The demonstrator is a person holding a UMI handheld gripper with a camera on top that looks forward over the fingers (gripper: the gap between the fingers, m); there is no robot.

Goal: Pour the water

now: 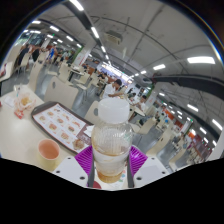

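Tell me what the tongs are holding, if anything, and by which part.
The tongs hold a clear plastic bottle with a white cap, gripped at its lower body, both purple pads pressing its sides. It is tilted slightly.

Bottle (111, 138) between the fingers (84, 157) — cup (48, 150) left, tray (60, 122) behind.

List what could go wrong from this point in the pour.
1. The bottle, held between the purple pads, still has its white cap on, so tipping now would likely pour nothing.
2. The orange cup stands off to one side, beside the tray; a mis-aimed pour could wet the table.
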